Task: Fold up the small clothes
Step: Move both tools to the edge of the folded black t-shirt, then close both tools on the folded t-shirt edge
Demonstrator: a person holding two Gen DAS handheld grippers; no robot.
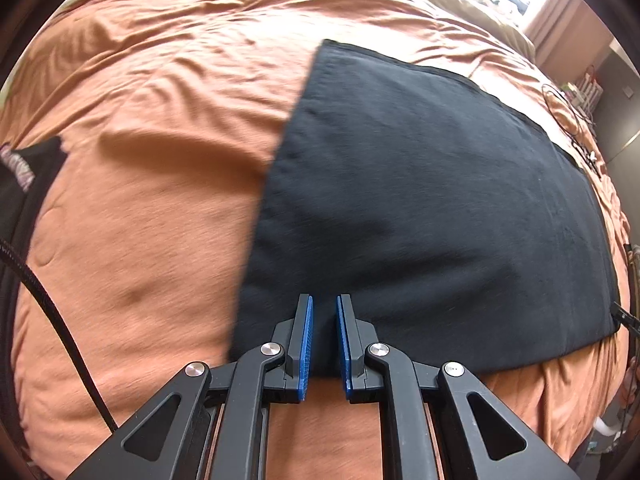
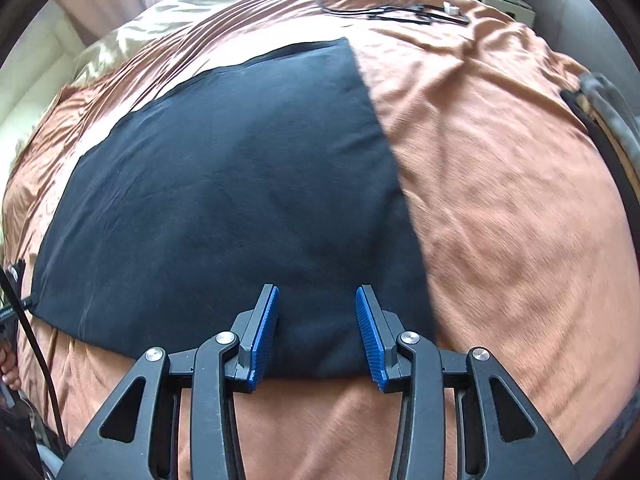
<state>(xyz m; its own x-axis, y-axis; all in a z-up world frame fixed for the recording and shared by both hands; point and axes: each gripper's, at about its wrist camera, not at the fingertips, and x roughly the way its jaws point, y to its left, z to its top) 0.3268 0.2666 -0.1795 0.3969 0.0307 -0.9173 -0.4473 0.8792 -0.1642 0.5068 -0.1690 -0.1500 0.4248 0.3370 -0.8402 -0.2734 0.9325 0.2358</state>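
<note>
Already we see the dark navy rectangular cloth garment lying flat on the orange quilted bed cover, apparently folded at least once; further folds probably remain. Our left tongs hover nearly together, empty, over its near edge; our right tongs stand apart, empty. Pink lettering at nine o'clock is unreadable.

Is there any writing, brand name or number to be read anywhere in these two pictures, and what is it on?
Pinkish lettering on the black fabric item at the left edge of the left wrist view: too blurred and cut off to read.
Dark navy folded cloth: no text visible.
Orange bedspread: none.
Cluttered shelves far back: too small to read.
</note>
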